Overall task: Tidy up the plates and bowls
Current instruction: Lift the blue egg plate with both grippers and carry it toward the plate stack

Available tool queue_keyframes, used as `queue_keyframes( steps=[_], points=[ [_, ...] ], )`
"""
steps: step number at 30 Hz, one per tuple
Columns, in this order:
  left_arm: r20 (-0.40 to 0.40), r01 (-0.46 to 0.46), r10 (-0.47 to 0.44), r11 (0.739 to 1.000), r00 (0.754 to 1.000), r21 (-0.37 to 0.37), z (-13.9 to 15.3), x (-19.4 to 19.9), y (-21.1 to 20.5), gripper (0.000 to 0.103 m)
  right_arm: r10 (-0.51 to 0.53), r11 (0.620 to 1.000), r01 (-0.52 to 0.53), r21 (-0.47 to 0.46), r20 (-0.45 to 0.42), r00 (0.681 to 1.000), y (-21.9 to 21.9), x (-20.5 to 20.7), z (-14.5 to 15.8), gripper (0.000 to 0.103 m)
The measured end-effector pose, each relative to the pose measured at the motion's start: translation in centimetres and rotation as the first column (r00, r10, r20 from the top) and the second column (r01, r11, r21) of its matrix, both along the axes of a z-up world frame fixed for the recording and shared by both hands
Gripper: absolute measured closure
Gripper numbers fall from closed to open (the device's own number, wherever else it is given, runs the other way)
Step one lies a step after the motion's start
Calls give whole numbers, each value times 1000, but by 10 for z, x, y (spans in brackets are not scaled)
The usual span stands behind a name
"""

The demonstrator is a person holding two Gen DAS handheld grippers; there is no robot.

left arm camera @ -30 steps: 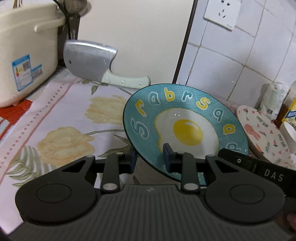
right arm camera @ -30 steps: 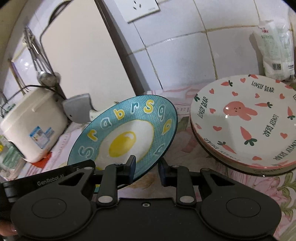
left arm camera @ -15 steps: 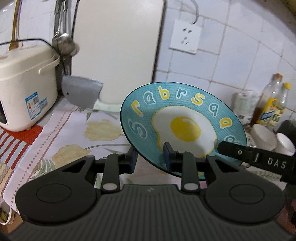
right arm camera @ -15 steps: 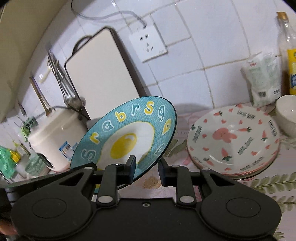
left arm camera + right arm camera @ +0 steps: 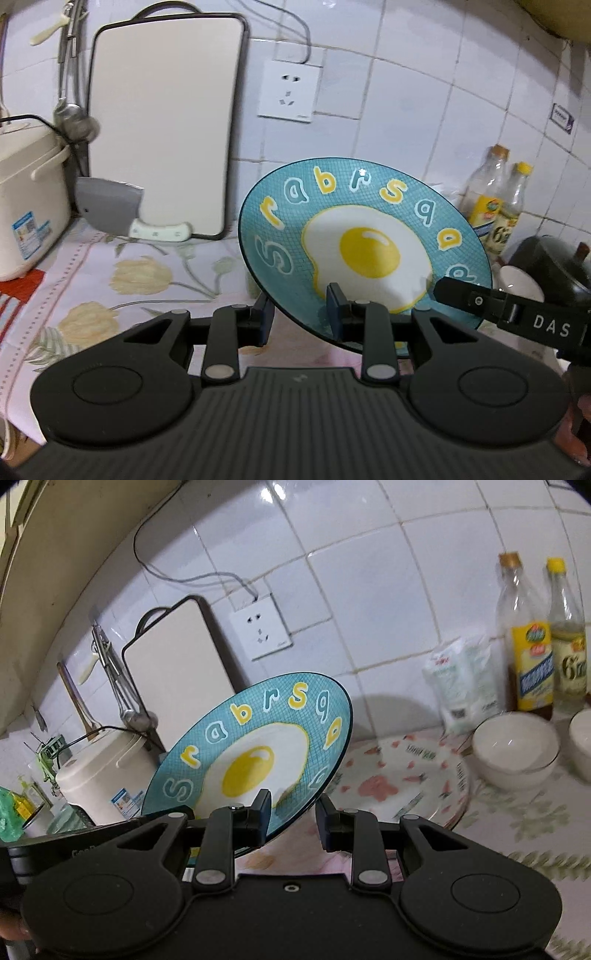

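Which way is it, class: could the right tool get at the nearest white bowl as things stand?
Probably not yet: the right tool is shut on the blue egg plate, though nothing blocks the white bowl.

Two fisheye views, each looking forward and slightly downward along a handheld gripper from close range toward a tiled kitchen wall. Both share the tilted blue egg plate (image 5: 365, 236) (image 5: 258, 746), seen from opposite sides, plus the cutting board (image 5: 162, 129) (image 5: 177, 672) and wall socket (image 5: 290, 92) (image 5: 260, 629).
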State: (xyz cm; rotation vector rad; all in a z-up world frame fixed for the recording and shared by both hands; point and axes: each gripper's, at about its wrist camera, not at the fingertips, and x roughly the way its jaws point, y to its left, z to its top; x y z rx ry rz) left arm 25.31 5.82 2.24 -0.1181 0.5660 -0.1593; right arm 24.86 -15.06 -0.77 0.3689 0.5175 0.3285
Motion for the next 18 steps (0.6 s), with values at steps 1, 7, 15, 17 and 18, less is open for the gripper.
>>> queue_keyframes(
  steps=[1, 7, 15, 17, 18],
  points=[
    [7, 5, -5, 1000, 1000, 1, 2, 0, -5, 75, -1, 1000, 1, 0, 4, 1000, -6, 0, 2, 72],
    [4, 26, -26, 1000, 1000, -3, 2, 6, -33, 75, -17, 999, 17, -29, 4, 1000, -29, 0, 5, 72],
    [-30, 39, -40, 999, 999, -23, -19, 21, -61, 75, -28, 998, 26, -49, -48, 998, -54, 12, -9, 72],
    [-46, 48, -49, 999, 998, -25, -26, 25, -66, 75, -32, 998, 29, -50, -64, 997, -58, 14, -16, 72],
    [-53, 52, -53, 998, 997, -24, -29, 27, -69, 75, -33, 998, 29, -56, -73, 997, -59, 16, -19, 72]
  ],
)
